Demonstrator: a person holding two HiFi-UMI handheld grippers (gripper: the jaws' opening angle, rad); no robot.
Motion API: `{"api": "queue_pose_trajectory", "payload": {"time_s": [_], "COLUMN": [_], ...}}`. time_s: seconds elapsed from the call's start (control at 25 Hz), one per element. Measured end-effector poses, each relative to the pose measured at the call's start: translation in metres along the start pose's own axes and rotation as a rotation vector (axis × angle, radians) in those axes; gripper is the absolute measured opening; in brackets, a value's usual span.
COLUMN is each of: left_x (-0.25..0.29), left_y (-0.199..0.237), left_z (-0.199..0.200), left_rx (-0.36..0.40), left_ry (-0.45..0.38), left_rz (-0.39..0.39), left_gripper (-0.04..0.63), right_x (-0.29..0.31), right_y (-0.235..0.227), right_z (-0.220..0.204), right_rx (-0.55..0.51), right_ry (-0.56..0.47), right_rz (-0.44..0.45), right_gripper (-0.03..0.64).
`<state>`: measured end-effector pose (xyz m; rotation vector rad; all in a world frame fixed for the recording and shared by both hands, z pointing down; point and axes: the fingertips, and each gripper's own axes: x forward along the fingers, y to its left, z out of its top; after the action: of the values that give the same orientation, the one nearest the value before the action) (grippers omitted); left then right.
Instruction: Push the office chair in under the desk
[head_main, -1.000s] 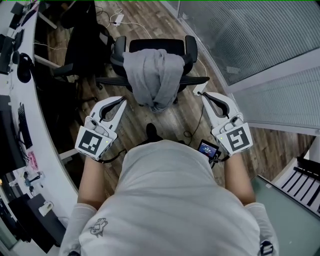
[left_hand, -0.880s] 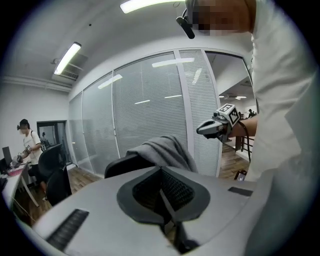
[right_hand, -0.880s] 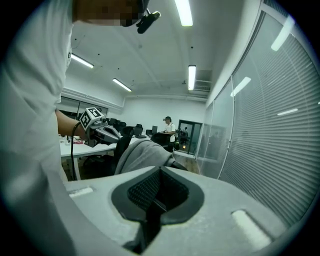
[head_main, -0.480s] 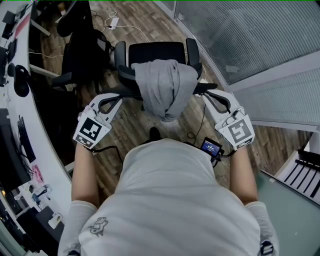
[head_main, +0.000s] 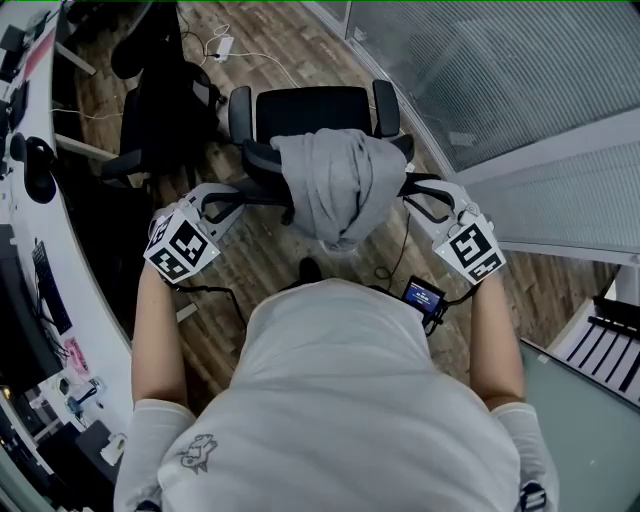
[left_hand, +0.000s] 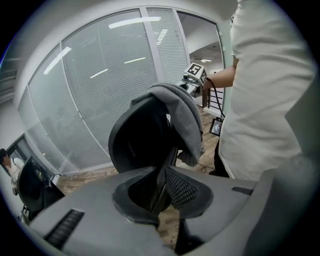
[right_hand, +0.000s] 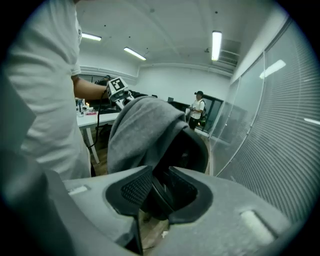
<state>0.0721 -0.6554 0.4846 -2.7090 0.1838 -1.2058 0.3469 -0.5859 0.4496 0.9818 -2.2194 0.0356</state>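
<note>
Left gripper (head_main: 230, 198): jaws just opened a little, loosely straddling a thin black bar of the office chair (head_main: 315, 108). Right gripper (head_main: 425, 198): just opened wider, around the opposite bar. A grey garment (head_main: 335, 185) drapes the backrest. The chair stands clear of the white desk (head_main: 92, 292).

Office chair (head_main: 315, 105) looks like matt black plastic, the grey cloth (head_main: 335, 185) draped on its back is soft jersey stuff, floor (head_main: 255, 265) is dull wood-grain planks.
</note>
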Motion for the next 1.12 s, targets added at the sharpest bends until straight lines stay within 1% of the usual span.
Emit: {"api": "queue_pose_trajectory", "payload": {"time_s": [0.16, 0.32, 0.4, 0.48, 0.72, 0.84, 0.92, 0.96, 1.0, 1.04, 1.12], "left_x": [0.007, 0.014, 0.020, 0.026, 0.039, 0.043, 0.046, 0.048, 0.049, 0.050, 0.051], "left_y": [0.000, -0.004, -0.002, 0.001, 0.008, 0.004, 0.000, -0.001, -0.002, -0.002, -0.001], "left_z": [-0.017, -0.037, -0.047, -0.053, -0.067, -0.074, -0.080, -0.082, -0.082, -0.082, -0.081], "left_rx": [0.030, 0.051, 0.068, 0.088, 0.124, 0.121, 0.127, 0.130, 0.131, 0.132, 0.134], "left_ry": [0.084, 0.181, 0.232, 0.265, 0.326, 0.354, 0.374, 0.380, 0.383, 0.385, 0.388], "left_rz": [-0.046, -0.092, -0.096, -0.090, -0.065, -0.086, -0.092, -0.086, -0.076, -0.063, -0.041], "left_gripper": [0.120, 0.166, 0.197, 0.212, 0.212, 0.212, 0.212, 0.212, 0.212, 0.207, 0.162], "right_x": [0.009, 0.015, 0.019, 0.022, 0.033, 0.038, 0.041, 0.042, 0.042, 0.041, 0.040], "right_y": [-0.002, -0.002, -0.002, -0.002, -0.003, -0.003, -0.004, -0.005, -0.005, -0.004, -0.003], "right_z": [-0.014, -0.030, -0.044, -0.055, -0.073, -0.082, -0.085, -0.085, -0.086, -0.087, -0.089], "right_rx": [-0.042, -0.063, -0.085, -0.107, -0.158, -0.183, -0.200, -0.209, -0.221, -0.236, -0.263], "right_ry": [0.073, 0.150, 0.218, 0.269, 0.351, 0.385, 0.398, 0.401, 0.402, 0.403, 0.405], "right_rz": [0.026, 0.059, 0.077, 0.092, 0.097, 0.098, 0.083, 0.072, 0.063, 0.056, 0.048], "right_gripper": [0.114, 0.140, 0.156, 0.170, 0.183, 0.184, 0.184, 0.168, 0.166, 0.164, 0.156]}}
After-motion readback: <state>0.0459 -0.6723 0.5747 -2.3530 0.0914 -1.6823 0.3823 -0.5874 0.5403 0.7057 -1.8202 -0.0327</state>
